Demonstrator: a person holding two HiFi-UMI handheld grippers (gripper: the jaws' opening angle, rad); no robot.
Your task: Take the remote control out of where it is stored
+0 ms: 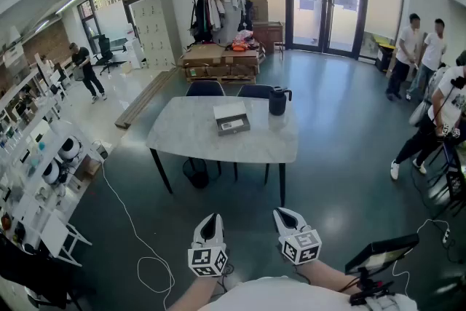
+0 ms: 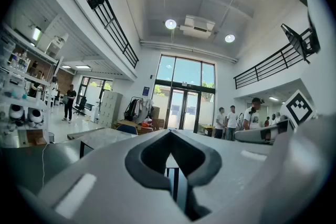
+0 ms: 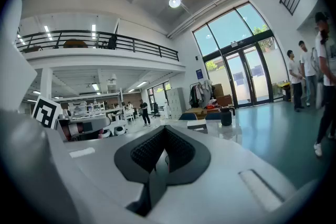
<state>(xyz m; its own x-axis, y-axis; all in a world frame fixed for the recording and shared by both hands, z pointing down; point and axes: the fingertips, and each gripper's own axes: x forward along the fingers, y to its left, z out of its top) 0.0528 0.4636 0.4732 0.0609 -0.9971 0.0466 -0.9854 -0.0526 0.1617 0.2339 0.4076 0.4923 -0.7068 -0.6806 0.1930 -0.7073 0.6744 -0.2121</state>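
No remote control shows in any view. A small grey box (image 1: pixel 231 118) with a pale lid lies on the white marble table (image 1: pixel 189 135), next to a black jug (image 1: pixel 277 101). Both grippers hang low in front of me, well short of the table's near edge. My left gripper (image 1: pixel 211 219) has its jaws pressed together, empty, and points at the table (image 2: pixel 100 136). My right gripper (image 1: pixel 286 215) is shut too, with nothing in it. In the right gripper view the box (image 3: pixel 197 125) and the jug (image 3: pixel 226 116) stand far ahead of the gripper (image 3: pixel 164 147).
Two blue chairs (image 1: pixel 206 88) stand behind the table. A white cable (image 1: pixel 138 244) loops over the floor at my left. A black tablet on a stand (image 1: pixel 382 253) is at my lower right. Shelves (image 1: pixel 36 171) line the left wall. People (image 1: pixel 419 47) stand at the right.
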